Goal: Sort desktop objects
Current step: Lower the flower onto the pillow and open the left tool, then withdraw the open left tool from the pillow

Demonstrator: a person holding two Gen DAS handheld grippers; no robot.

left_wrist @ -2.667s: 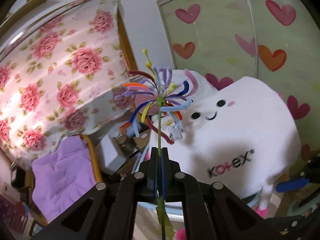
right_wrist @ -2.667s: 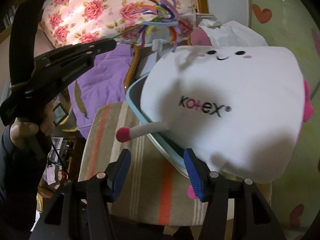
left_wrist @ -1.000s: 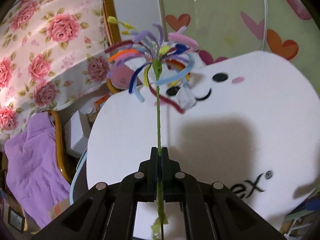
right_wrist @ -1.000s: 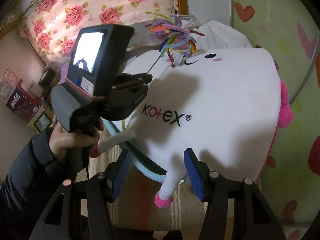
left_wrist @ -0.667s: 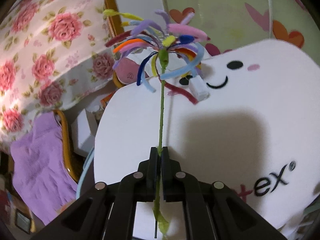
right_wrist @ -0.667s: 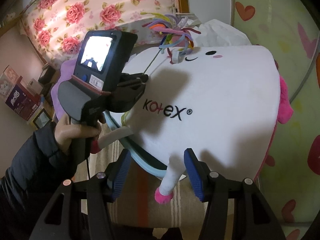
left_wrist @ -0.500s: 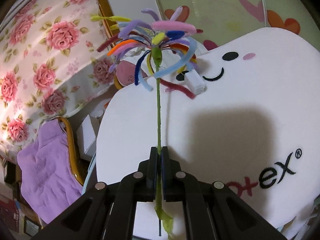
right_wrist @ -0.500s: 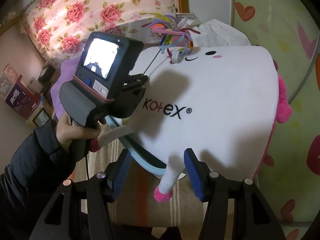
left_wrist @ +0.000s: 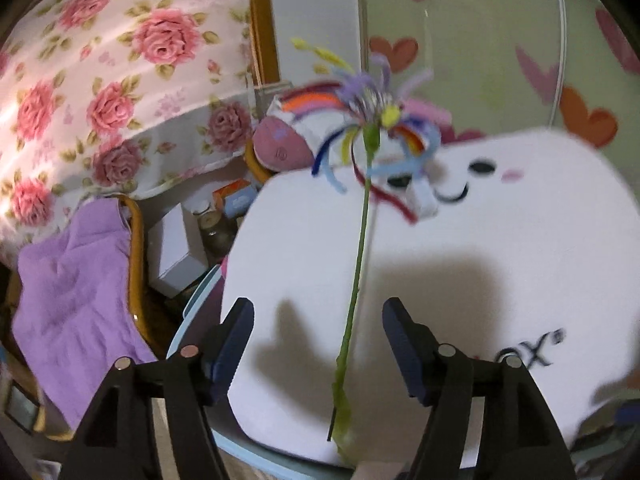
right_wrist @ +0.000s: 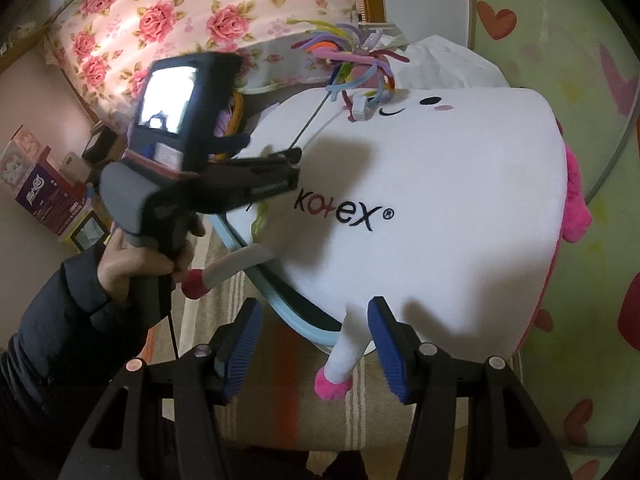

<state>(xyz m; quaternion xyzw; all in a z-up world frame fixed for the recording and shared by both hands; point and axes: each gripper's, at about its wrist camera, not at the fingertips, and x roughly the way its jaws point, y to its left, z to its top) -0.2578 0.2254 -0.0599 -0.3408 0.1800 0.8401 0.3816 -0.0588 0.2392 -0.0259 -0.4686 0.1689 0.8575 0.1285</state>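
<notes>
Pipe-cleaner flower point(left_wrist: 362, 216) blurred, loose btwn just-opened left gripper point(left_wrist: 318, 320) jaws; right gripper point(right_wrist: 316, 322) jaws apart, empty.

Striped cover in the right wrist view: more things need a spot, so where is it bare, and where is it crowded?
Bare: the striped cover in front of the blue tub's rim, around the pink-tipped leg of the white plush. Crowded: the tub itself, filled by the plush, with the pipe-cleaner flower over its top. Boxes pile up at far left.

A rose-print curtain point(left_wrist: 100, 92) hangs left of a green heart-patterned panel point(left_wrist: 500, 40), a wooden frame point(left_wrist: 266, 28) between.
</notes>
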